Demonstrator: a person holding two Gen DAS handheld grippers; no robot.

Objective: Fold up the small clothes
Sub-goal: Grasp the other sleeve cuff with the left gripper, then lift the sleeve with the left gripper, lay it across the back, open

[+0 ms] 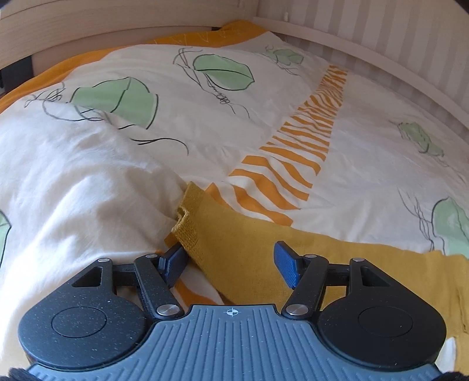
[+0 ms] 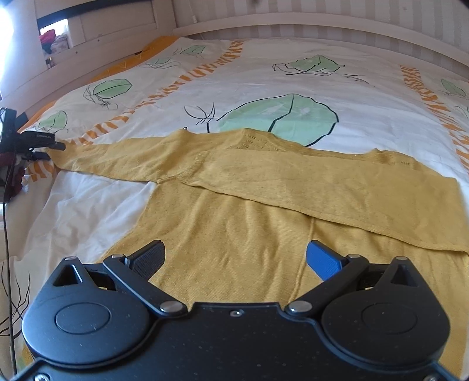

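- The sweater (image 2: 263, 205) is mustard yellow knit and lies flat on the bed, on top of the duvet (image 2: 263, 76) — white cover with green leaf prints and orange stripe bands.
- From the right wrist view you can see most of it: one sleeve (image 2: 337, 187) is folded across the chest, running from the middle out toward the right edge of the picture.
- The other sleeve (image 2: 117, 161) is stretched straight out to the left, and its cuff ends right at the left gripper (image 2: 48, 146), which shows up small at the left edge of that view.
- Left gripper (image 1: 231, 263) up close: its blue pads are spread apart, and the cuff (image 1: 187, 225) sits just ahead of the left pad. The sleeve fabric runs under and between the fingers, but the pads aren't pressing on it as far as I can tell.
- Right gripper (image 2: 236, 258): fingers spread wide, nothing pinched — it hangs over the sweater's body near the lower hem, with the knit visible in the gap between the pads.
- A crumpled hump of duvet sits just left of the cuff in the left wrist view.
- Behind the bed there's a striped wall (image 2: 351, 11) and a pale headboard (image 1: 88, 26).
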